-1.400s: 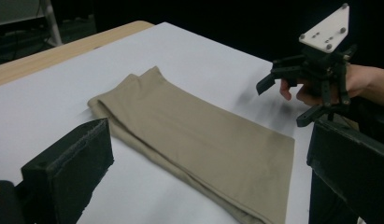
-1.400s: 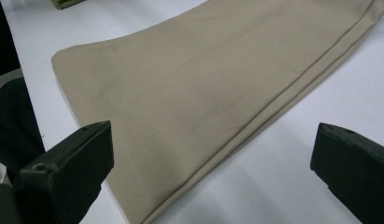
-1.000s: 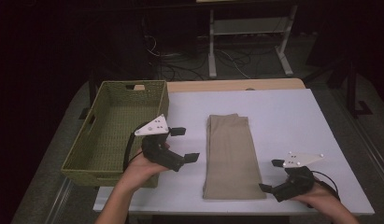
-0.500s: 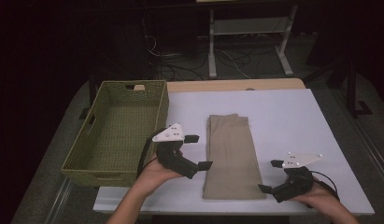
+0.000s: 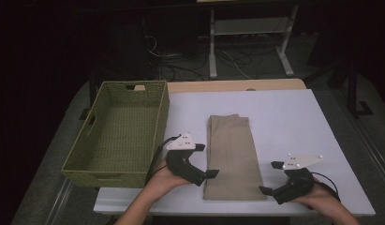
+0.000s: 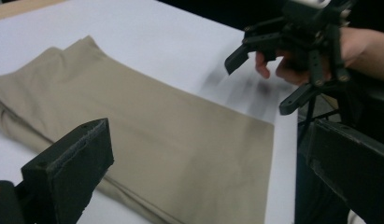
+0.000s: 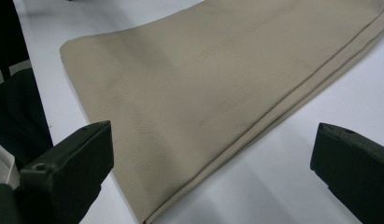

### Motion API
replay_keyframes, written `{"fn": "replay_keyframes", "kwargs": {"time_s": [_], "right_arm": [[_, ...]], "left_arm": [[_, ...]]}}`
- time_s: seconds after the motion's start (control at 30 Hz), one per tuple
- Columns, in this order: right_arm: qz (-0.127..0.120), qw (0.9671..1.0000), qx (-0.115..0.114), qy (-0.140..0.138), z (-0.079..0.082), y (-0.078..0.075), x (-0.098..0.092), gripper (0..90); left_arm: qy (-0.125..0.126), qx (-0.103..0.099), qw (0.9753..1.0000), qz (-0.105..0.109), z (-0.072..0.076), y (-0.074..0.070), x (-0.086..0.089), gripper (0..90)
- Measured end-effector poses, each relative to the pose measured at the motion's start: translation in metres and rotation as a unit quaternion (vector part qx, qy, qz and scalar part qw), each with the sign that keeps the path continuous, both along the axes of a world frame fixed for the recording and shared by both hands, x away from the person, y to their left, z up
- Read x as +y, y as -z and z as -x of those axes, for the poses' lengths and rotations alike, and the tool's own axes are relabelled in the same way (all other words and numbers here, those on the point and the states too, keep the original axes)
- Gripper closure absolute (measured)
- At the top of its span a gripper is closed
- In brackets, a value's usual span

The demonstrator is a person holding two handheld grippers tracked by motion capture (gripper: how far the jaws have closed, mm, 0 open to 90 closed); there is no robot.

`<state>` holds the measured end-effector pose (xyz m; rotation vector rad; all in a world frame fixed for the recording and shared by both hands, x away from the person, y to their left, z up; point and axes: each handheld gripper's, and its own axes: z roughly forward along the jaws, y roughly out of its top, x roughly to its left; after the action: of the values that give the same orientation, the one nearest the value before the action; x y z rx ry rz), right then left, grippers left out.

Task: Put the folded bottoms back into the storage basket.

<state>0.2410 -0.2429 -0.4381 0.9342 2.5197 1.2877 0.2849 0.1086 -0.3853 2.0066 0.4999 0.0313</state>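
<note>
Table [image 5: 293, 122]: white top, bearing a basket at its left and a folded cloth near the middle
Basket [image 5: 116, 168]: green woven, open, nothing seen inside, just left of the cloth
Cloth [image 5: 232, 154]: tan, folded into a long strip, lay flat with its near end close to the table's front edge
Left gripper [image 5: 206, 161]: jaws spread wide, nothing between them, poised at the cloth's near left edge
Right gripper [image 5: 269, 178]: jaws likewise apart and bare, just right of the cloth's near corner, not touching it
Step in hand: the approach, I judged; both grippers flanked the near end, neither had a hold
Next move: each gripper would need to drop to its near corner and pinch the folded layers together, so the strip could lift level, probably toward the basket
</note>
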Motion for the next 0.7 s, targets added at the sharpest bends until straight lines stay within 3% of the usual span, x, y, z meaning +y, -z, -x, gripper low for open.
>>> {"fn": "replay_keyframes", "kwargs": {"time_s": [0.27,0.5,0.7], "right_arm": [[0.002,1.0,-0.001,-0.005,0.0,0.001,0.0,0.0],[0.004,0.9999,0.002,-0.009,0.0,0.002,0.001,0.0],[0.004,0.9999,0.002,-0.012,0.0,0.002,0.002,0.0]], "left_arm": [[-0.017,0.012,0.9996,-0.019,-0.003,0.02,-0.004,0.6],[-0.046,0.019,0.9976,-0.048,-0.011,0.035,-0.014,0.6],[-0.065,0.025,0.9966,-0.043,-0.025,0.042,-0.02,0.6]]}}
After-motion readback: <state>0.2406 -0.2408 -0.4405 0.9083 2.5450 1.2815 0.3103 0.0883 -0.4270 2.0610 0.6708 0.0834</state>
